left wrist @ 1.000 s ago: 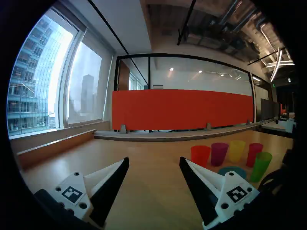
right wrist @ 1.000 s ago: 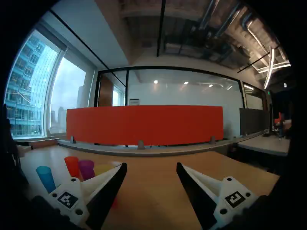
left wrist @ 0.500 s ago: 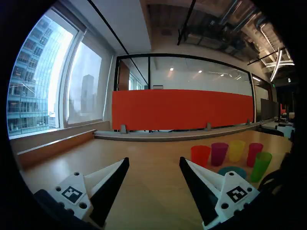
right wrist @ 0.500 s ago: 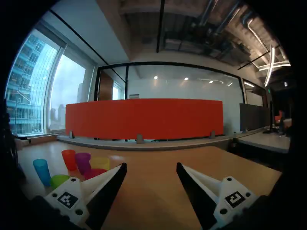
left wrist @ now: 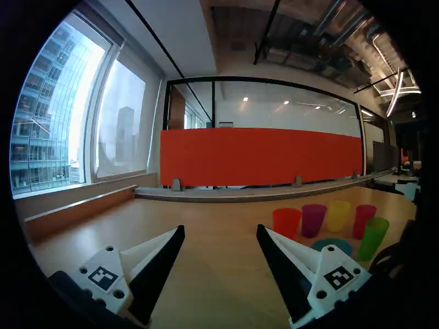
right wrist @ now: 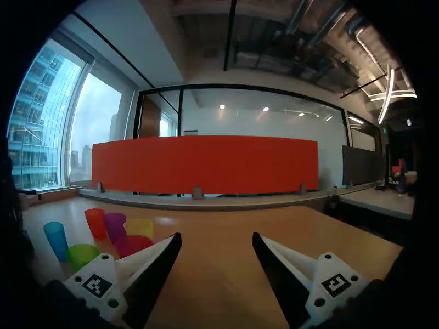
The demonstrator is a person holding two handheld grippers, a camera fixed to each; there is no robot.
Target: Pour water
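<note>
Hovering low over the wooden table [left wrist: 208, 214], held the left gripper [left wrist: 219, 227] with its two fingers spread wide and empty. Saw, in the left gripper view, six plastic cups grouped on the table ahead and to the right of the right-hand finger: an orange cup [left wrist: 286, 222], a purple cup [left wrist: 313, 219], a yellow cup [left wrist: 338, 215] and a red cup [left wrist: 364, 219] standing upright in a row, close side by side; a green cup [left wrist: 373, 237] in front of the red one; a blue cup [left wrist: 332, 245] nearest, partly hidden behind the finger. Held the right gripper [right wrist: 215, 236] just as wide, also empty, above the same table. Found the same cups in the right gripper view off to the left, beyond the left-hand finger, with blue farthest left, green beside it, and red partly covered by the finger. Touched no cup with either gripper. Could not tell whether any cup held water. Noted an orange panel [left wrist: 258, 156] across the far edge of the table and tall windows [left wrist: 55, 126] on the left.
</note>
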